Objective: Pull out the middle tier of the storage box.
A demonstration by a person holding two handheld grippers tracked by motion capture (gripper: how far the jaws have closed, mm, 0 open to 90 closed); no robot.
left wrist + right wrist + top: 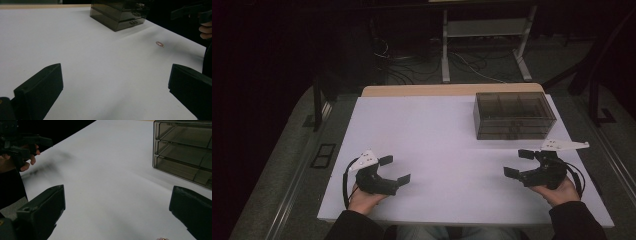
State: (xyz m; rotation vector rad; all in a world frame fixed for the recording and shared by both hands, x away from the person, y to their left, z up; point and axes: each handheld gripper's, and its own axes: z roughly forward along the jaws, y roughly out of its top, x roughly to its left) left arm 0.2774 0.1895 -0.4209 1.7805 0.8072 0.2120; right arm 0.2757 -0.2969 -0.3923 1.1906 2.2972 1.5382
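A smoky see-through drawer box (514,115) with three drawers stands shut at the table's back right; it also shows in the left gripper view as the drawer box (117,15) and in the right gripper view as the drawer box (185,152). A small pinkish object (159,44) lies on the white table top (437,145), and its edge shows just in front of my right jaws as the pinkish object (162,239). My left gripper (395,169) rests open at the front left, its jaws (115,85) empty. My right gripper (518,163) is open at the front right, jaws (117,207) empty.
A wooden strip (452,90) edges the table's far side. Beyond it stand a white metal frame (484,40) and loose cables (412,62) on the floor. A wide bare stretch of table lies between the two grippers.
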